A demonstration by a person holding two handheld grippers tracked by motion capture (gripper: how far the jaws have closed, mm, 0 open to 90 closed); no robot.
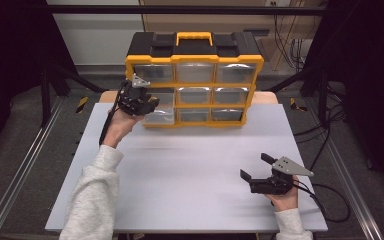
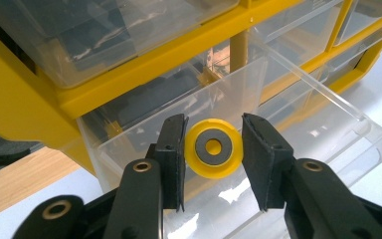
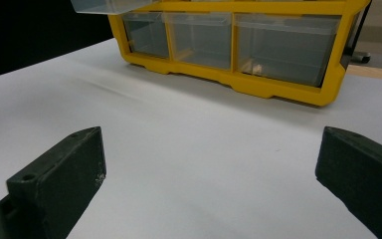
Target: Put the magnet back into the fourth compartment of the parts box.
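1. Sitting between the black jaws of the left gripper [image 2: 213,152] is a yellow wheel [image 2: 214,152] with a grey ring and a yellow centre on its face; it is pinched at its two sides by the pads, as seen in the left gripper view.
2. The wheel is held just above a clear plastic drawer [image 2: 298,114] that is pulled out of the lower left part of the organiser.
3. The drawer belongs to a yellow-and-black parts organiser [image 1: 194,80] with clear drawers in rows and a yellow handle on top; it is stood at the far edge of the table.
4. In the high view the left gripper [image 1: 152,104] is seen at the organiser's left front, raised by a hand in a light grey sleeve.
5. The right gripper [image 1: 256,167] is held low over the white table top [image 1: 190,175], well apart from the organiser, its jaws spread wide with nothing between them.
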